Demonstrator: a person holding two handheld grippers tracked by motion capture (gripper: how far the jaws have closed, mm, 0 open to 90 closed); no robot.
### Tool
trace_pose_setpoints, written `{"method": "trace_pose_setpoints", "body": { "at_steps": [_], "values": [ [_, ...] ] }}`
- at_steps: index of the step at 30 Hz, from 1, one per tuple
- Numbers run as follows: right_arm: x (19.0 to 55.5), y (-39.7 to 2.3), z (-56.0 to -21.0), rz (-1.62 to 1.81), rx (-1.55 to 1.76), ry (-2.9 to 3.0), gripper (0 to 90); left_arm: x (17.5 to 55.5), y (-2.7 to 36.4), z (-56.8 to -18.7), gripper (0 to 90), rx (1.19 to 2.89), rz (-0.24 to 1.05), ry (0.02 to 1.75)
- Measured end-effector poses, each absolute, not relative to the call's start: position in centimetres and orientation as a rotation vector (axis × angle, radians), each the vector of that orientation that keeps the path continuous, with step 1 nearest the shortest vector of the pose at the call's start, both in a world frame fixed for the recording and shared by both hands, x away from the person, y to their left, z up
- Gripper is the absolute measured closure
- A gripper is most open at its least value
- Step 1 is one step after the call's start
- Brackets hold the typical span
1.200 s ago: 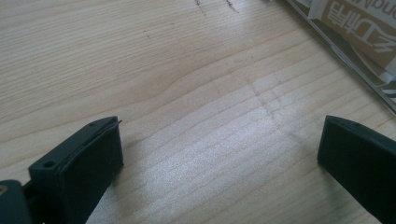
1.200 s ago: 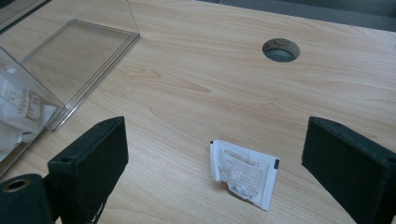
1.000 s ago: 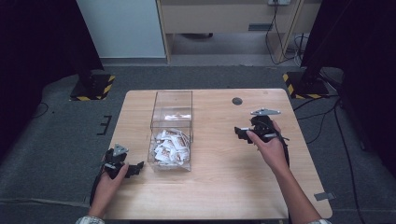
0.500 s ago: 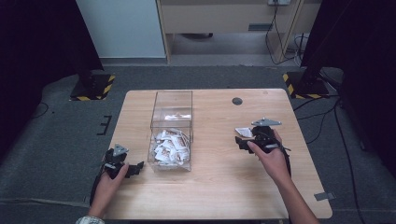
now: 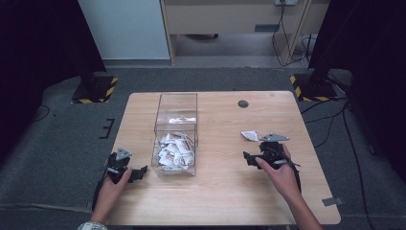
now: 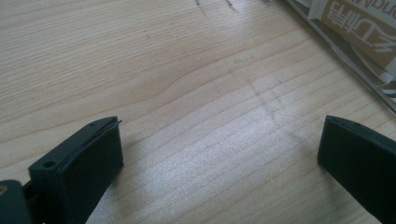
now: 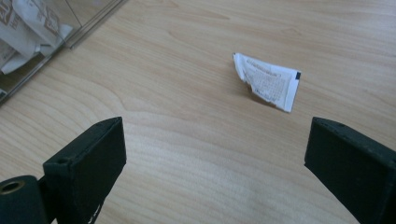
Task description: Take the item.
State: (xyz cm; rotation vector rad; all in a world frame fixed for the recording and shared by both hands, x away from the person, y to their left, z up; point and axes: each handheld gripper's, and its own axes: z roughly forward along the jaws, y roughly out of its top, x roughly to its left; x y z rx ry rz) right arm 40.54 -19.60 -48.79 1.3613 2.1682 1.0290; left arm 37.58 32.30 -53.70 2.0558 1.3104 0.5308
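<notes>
Right gripper (image 5: 256, 157) had withdrawn toward the person, jaws apart and empty; a sachet (image 7: 268, 81) lay released on the bench (image 5: 225, 201), probably removed from the clear box (image 5: 176, 136); left gripper (image 5: 131, 173) rested, jaws apart.

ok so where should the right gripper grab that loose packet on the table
Take the packet across its raised, crumpled left end, coming down from above with the right gripper. That end is puckered and lifts off the table, casting a shadow beneath, so one of the fingers can probably slip under it. The right end with the black corner mark looks flatter, so harder to pinch.
</notes>
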Motion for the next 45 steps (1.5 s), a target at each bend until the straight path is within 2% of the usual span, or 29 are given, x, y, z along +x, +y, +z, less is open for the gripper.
{"method": "trace_pose_setpoints", "body": {
  "at_steps": [13,25,37,45],
  "values": [
    [38.9,-18.7,-50.6,1.019,1.348,2.221,5.3,37.6,32.3,-53.7,0.0,2.056,0.531,1.310],
    [38.1,-14.6,-52.8,0.943,1.272,2.366,5.1,37.6,32.3,-53.7,0.0,2.056,0.531,1.310],
    [37.8,-13.5,-53.7,0.928,1.247,2.324,0.5,37.6,32.3,-53.7,0.0,2.056,0.531,1.310],
    [36.8,-13.3,-53.9,0.946,1.259,2.289,0.4,37.6,32.3,-53.7,0.0,2.056,0.531,1.310]
  ]
}}
